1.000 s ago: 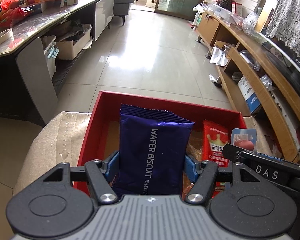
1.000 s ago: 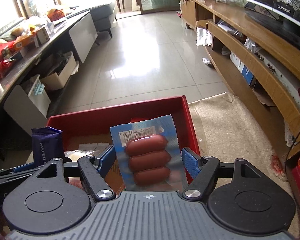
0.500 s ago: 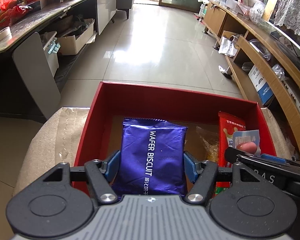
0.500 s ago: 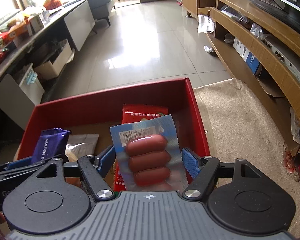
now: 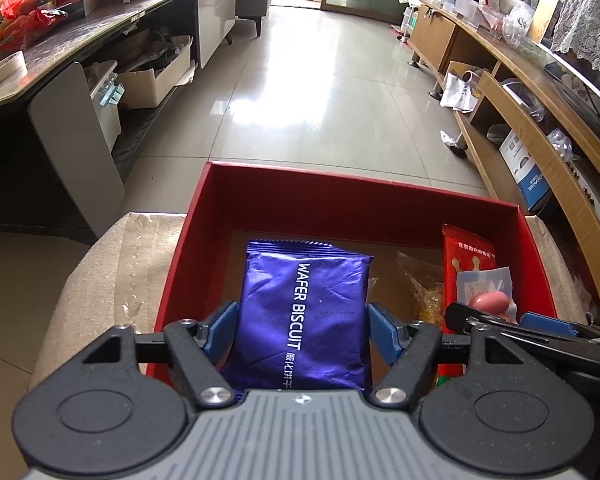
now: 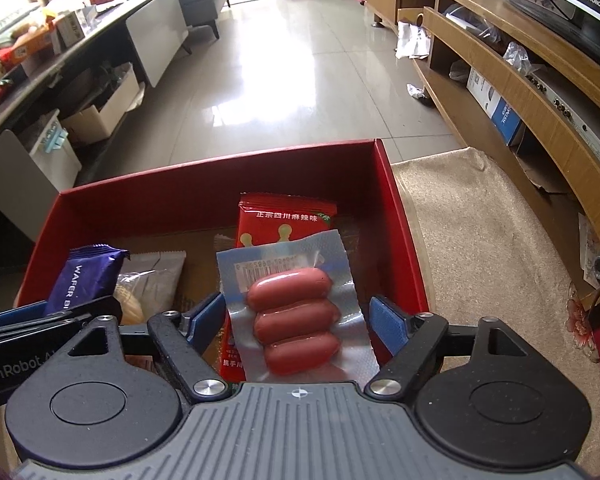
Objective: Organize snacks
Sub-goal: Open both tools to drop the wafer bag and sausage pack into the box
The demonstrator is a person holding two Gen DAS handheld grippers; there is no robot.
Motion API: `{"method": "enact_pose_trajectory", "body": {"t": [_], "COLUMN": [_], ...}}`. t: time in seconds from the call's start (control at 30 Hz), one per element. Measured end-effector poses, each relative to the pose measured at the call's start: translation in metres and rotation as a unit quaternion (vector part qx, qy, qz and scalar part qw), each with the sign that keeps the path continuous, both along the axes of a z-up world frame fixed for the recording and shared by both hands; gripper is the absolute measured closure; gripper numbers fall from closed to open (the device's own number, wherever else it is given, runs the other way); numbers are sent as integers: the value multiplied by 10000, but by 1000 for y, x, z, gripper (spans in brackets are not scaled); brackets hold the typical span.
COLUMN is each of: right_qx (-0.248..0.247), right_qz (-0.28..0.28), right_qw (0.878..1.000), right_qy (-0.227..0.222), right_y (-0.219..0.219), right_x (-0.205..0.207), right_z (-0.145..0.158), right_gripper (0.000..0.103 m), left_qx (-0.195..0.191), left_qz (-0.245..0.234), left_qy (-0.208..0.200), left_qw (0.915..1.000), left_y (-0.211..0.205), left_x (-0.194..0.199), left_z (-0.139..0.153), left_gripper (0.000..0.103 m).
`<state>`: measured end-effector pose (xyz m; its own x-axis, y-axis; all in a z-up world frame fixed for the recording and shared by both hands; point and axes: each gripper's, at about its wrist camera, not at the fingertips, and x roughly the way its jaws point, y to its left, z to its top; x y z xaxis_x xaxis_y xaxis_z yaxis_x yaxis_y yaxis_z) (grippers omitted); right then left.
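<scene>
Left wrist | wafer biscuit pack [image 5: 304, 312] between opening left gripper [image 5: 302, 330] pads, seemingly loose

Red box [image 5: 352, 200], brown floor inside. In it: purple wafer biscuit pack [image 5: 304, 312] with white lettering, red spicy-snack pack [image 6: 286, 220] with white text and cream crown marks, clear-silver sausage pack [image 6: 292, 308] showing three pink-red sausages. Box sits on beige textured cloth [image 6: 480, 240]; blue pads on black gripper fingers [image 5: 382, 332].

Two wrist cameras, side by side, tilt steeply down at close range into a red box [image 5: 352, 196] [image 6: 204, 184], tiled floor stretching toward twelve o'clock; both share its snacks.
</scene>
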<state>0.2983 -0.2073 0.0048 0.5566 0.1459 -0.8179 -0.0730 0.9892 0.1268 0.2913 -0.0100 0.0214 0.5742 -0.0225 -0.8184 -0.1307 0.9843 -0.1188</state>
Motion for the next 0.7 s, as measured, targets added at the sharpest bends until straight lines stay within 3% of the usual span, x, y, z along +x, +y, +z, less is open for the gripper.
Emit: {"method": "enact_pose_trajectory", "body": {"t": [0.7], "right_qx": [-103], "right_qz": [-46], "right_qw": [9989], "right_qy": [-459], "right_y": [-5], "right_x": [-10], "right_z": [26], "right_gripper": [17], "left_qx": [112], "left_qz": [-26], "left_qy": [-360], "left_qw": [9993], "left_y": [2], "left_x": [-16], "left_z": [24], "left_gripper": [32]}}
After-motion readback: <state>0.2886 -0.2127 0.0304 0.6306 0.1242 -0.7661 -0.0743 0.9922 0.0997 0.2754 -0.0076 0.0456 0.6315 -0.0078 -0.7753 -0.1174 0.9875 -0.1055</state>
